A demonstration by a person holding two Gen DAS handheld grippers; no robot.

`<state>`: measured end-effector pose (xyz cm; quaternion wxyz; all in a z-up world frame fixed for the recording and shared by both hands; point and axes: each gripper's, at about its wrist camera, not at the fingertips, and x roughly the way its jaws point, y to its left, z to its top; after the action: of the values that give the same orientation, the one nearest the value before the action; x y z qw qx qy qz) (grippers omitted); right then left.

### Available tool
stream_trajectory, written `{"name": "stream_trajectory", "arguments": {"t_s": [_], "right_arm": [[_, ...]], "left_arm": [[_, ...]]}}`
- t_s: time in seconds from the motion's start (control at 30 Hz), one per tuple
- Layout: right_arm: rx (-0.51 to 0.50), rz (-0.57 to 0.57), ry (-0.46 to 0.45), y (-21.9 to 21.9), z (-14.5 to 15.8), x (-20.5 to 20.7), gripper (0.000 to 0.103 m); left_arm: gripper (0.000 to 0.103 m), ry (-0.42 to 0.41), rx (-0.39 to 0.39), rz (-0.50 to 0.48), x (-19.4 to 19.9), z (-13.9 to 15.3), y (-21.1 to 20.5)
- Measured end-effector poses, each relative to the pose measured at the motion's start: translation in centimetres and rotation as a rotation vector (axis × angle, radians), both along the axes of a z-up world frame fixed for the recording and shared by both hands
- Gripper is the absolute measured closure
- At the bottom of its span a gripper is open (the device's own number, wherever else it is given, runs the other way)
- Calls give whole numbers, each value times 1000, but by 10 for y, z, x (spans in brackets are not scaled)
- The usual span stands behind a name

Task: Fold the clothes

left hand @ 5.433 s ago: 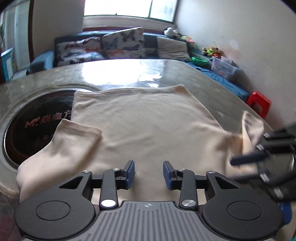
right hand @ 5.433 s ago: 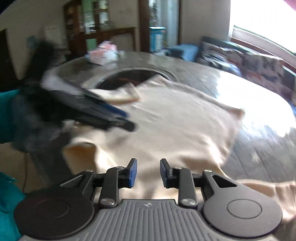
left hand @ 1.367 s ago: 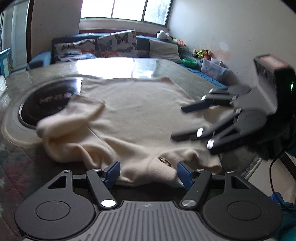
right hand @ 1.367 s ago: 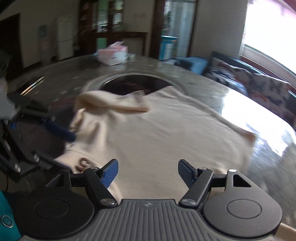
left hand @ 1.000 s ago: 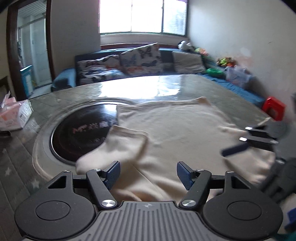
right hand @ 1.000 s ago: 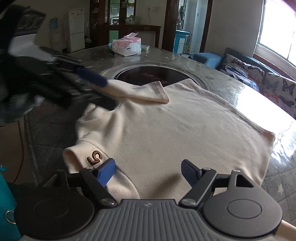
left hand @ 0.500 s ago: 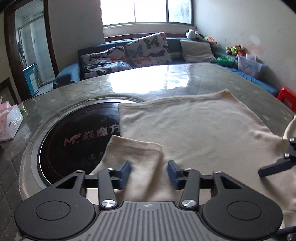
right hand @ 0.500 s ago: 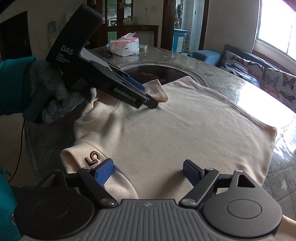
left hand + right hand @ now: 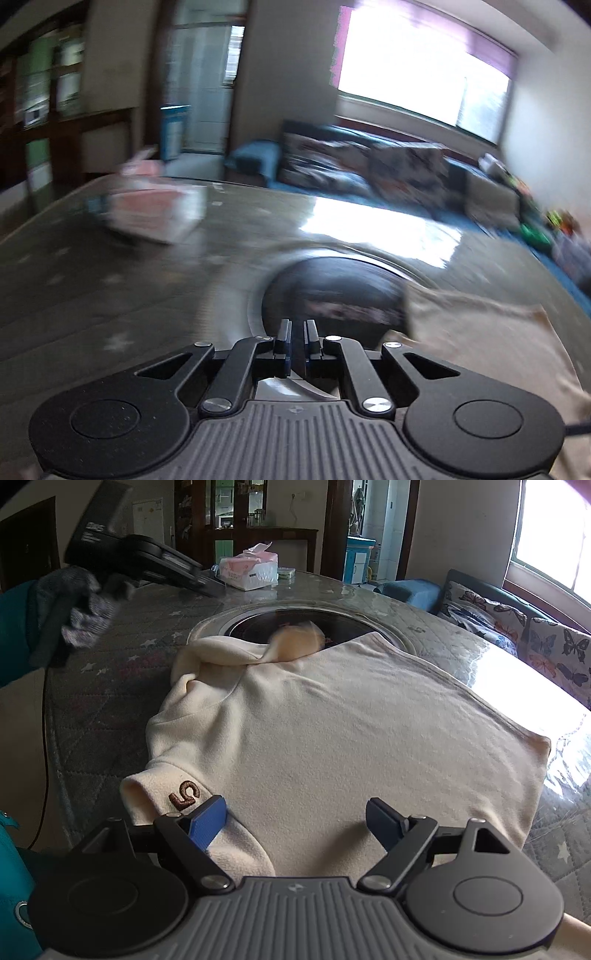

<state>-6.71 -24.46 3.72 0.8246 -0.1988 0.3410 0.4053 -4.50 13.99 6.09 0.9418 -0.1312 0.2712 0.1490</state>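
A cream sweater (image 9: 332,731) lies spread on the round table, its collar with a brown "5" (image 9: 184,794) nearest me. My right gripper (image 9: 295,812) hovers open just over the collar end, nothing between its fingers. My left gripper (image 9: 216,587), held by a gloved hand (image 9: 81,609), is up at the far left, clear of the cloth. In the blurred left wrist view the left gripper (image 9: 295,326) is shut and empty, pointing at the black hotplate, with the sweater (image 9: 480,350) off to its right. The left sleeve end (image 9: 295,642) is blurred at the hotplate's edge.
A black round hotplate (image 9: 280,622) is set into the table beyond the sweater. A pink tissue box (image 9: 251,570) stands at the far side. A sofa with butterfly cushions (image 9: 517,620) runs behind the table on the right. A cable hangs off the table's left edge.
The left gripper has shut and swung away to the left, off the sleeve. The sleeve end has shifted toward the hotplate and is blurred. The right gripper has stayed still and open.
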Motion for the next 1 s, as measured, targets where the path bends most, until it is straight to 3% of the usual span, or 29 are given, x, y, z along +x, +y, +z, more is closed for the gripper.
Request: {"name": "stream_trajectory", "arguments": {"t_s": [0.1, 0.23, 0.4, 0.53, 0.63, 0.73, 0.77, 0.8, 0.87, 1.0], "right_arm": [[-5, -2, -3, 1, 0, -1, 18], [-5, -6, 2, 1, 0, 0, 18], [-7, -10, 2, 1, 0, -1, 18], [-3, -10, 3, 0, 0, 0, 18], [1, -12, 5, 1, -1, 0, 18], [3, -12, 4, 0, -1, 0, 18], [4, -12, 4, 0, -1, 0, 18], [5, -13, 4, 0, -1, 0, 18], [6, -13, 3, 0, -2, 0, 18], [5, -11, 1, 1, -2, 0, 18]], "left_arm": [[96, 13, -23, -31, -9, 0, 3], [92, 41, 11, -157, 0, -2, -35], [55, 62, 60, -271, 26, -9, -83], [54, 93, 130, -365, 48, -18, -114], [54, 134, 186, -382, 62, -29, -126], [60, 179, 208, -368, 73, -40, -125], [76, 184, 211, -363, 74, -43, -123], [85, 184, 212, -358, 75, -45, -120], [93, 160, 185, -336, 71, -40, -111], [98, 74, 129, -224, 52, -18, -79]]}}
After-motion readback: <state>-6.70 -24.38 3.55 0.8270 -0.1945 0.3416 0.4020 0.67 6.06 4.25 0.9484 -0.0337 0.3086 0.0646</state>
